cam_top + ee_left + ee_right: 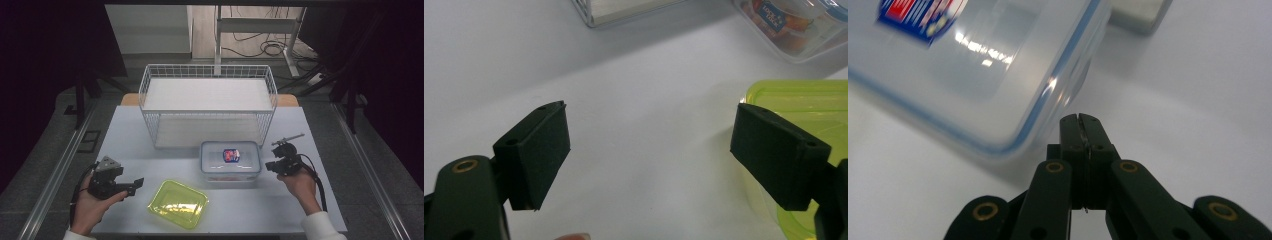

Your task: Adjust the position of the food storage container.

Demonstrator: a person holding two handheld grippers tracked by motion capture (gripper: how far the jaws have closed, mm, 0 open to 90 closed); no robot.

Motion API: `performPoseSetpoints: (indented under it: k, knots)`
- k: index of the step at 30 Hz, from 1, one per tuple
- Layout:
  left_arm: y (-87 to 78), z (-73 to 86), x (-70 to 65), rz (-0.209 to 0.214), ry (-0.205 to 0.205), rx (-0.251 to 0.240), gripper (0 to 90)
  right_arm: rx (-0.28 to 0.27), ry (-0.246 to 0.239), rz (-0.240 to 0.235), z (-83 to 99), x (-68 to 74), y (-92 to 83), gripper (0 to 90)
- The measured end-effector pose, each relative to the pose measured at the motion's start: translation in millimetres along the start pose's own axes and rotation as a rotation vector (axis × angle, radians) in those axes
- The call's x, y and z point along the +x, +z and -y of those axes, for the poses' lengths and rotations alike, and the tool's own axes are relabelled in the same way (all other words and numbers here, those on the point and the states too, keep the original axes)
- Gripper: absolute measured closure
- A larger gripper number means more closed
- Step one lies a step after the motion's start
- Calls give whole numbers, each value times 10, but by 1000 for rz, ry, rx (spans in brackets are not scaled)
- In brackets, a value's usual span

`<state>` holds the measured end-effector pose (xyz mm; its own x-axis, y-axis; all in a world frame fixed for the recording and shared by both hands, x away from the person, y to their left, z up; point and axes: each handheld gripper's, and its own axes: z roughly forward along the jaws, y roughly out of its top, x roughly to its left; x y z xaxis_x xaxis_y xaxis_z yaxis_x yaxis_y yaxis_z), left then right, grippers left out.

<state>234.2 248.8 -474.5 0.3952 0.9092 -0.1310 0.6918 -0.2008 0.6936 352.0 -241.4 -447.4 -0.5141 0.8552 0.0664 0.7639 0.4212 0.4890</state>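
Two grippers framed the work. Nearest, the left gripper (134,184) hung wide open and empty beside the tilted yellow-green lid (178,204). Farther in, the right gripper (268,166) was pinched fully together on nothing, tips just off the clear lidded food container (230,159) and its right end. That container sat mid-table before the white wire rack (207,102), long axis left-right. Risk, I judged: closed tips could shove it sideways rather than grasp.
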Motion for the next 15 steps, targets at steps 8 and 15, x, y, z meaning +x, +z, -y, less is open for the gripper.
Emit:
performPoseSetpoints:
  k: [8, 15]
  knots:
    - [20, 9, 18, 13, -19, 2, 154, -4, 6, 28, -259, 17, 145, 890]
    - [26, -8, 13, 16, -22, 1, 154, -16, 16, 1, -281, 44, 154, 890]
